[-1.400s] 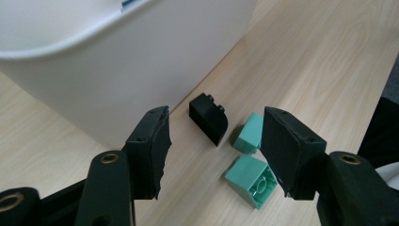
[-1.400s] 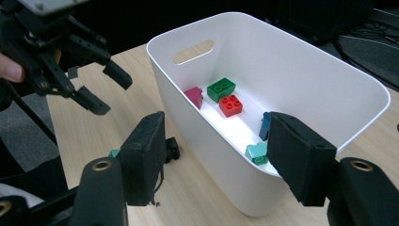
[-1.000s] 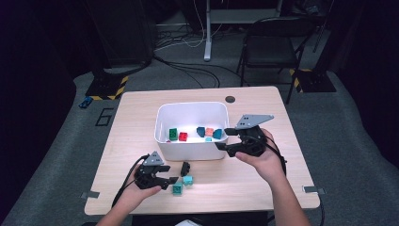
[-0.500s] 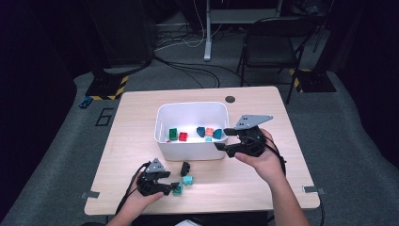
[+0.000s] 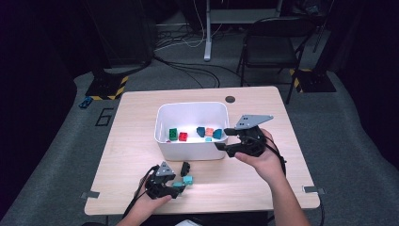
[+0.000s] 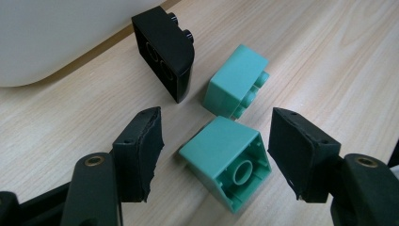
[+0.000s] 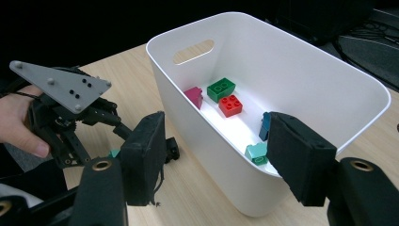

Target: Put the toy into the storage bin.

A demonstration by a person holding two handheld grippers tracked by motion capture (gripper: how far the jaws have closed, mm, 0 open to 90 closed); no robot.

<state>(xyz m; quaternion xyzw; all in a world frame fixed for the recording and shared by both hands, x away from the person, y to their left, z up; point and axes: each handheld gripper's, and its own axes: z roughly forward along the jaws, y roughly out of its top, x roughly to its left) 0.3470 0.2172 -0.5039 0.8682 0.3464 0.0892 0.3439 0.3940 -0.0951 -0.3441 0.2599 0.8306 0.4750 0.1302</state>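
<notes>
From the high view, my left gripper (image 5: pixel 176 184) sits low near the front edge of the wooden table (image 5: pixel 131 141), just in front of the white bin (image 5: pixel 190 150). A black brick (image 5: pixel 185 168) and a teal brick (image 5: pixel 188 180) lie beside it on the bare wood. My right gripper (image 5: pixel 225 139) hangs at the bin's right front corner, with its jaws apart. The left side of the table is bare, with lots of room. On the floor by the table's left corner there is a mark that looks like a 6 (image 5: pixel 104 117).

In the left gripper view, my jaws are wide open around a teal brick (image 6: pixel 226 160) lying on its side, and neither pad touches it. A second teal brick (image 6: pixel 233 84) sits just behind it, and the black brick (image 6: pixel 164 47) stands close by the bin wall (image 6: pixel 56 33).

In the right gripper view, my jaws are wide open and hold nothing, one on each side of the bin's near rim (image 7: pixel 188 113). Inside lie a green brick (image 7: pixel 221 88), a red brick (image 7: pixel 230 105), a dark pink brick (image 7: pixel 194 96), a teal brick (image 7: pixel 256 152) and a blue brick (image 7: pixel 265 126). My other gripper (image 7: pixel 123 132) is off to the left. I can read no words on anything.
</notes>
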